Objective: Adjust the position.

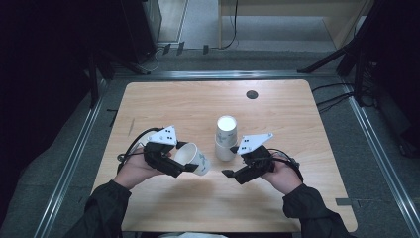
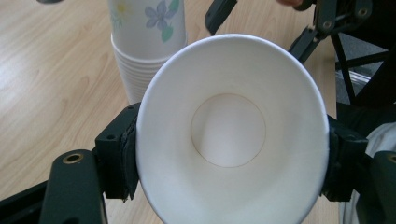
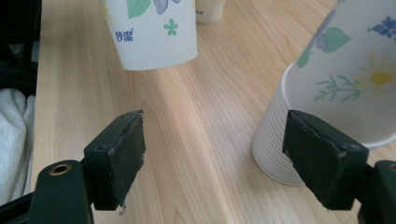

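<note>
Since it is thin paper, the single cup clenched at its rim by the left tongs, above the tabletop, is judged light and easily crushed; gentle grasping near the stiffer rim is advised. One stack of cups is counted. The right tongs are released, empty.

Light wooden table with a small dark round disc near its far edge.
</note>
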The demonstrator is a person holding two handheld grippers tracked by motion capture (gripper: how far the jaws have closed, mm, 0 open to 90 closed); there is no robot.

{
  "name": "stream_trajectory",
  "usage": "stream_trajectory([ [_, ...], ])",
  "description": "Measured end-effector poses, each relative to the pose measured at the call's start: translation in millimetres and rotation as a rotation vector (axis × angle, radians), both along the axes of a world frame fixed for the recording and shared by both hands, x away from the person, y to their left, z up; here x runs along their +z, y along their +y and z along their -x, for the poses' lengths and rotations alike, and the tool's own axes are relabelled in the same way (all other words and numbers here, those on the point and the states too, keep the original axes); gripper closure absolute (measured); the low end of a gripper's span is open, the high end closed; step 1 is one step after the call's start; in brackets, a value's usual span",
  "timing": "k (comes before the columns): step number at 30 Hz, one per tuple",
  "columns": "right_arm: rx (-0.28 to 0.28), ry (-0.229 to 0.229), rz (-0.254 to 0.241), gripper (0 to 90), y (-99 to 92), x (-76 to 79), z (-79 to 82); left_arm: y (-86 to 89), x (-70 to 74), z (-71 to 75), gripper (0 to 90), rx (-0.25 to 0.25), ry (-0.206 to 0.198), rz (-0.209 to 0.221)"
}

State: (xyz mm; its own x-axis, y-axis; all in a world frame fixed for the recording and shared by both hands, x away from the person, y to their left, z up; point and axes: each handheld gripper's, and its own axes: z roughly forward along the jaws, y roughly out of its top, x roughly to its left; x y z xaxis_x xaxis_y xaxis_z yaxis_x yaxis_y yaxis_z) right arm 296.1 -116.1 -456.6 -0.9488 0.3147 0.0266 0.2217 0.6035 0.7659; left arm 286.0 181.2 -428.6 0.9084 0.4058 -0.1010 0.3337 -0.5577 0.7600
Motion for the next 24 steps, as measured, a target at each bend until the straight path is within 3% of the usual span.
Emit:
stream_trajectory([
  [10, -0.051, -0.008, -0.011, 22.0, -16.9, 1.7, -5.0, 18.8, -6.1, -2.1, 24.0, 0.056, 0.022, -0.063],
  [17, -0.073, -0.024, -0.023, 22.0, -28.8, 4.4, -12.4, 33.6, -9.6, 2.5, 24.0, 0.104, 0.014, -0.105],
  [24, -0.092, -0.017, -0.040, 22.0, -40.6, 4.6, -21.9, 47.9, -10.8, 8.3, 23.9, 0.150, 0.018, -0.112],
])
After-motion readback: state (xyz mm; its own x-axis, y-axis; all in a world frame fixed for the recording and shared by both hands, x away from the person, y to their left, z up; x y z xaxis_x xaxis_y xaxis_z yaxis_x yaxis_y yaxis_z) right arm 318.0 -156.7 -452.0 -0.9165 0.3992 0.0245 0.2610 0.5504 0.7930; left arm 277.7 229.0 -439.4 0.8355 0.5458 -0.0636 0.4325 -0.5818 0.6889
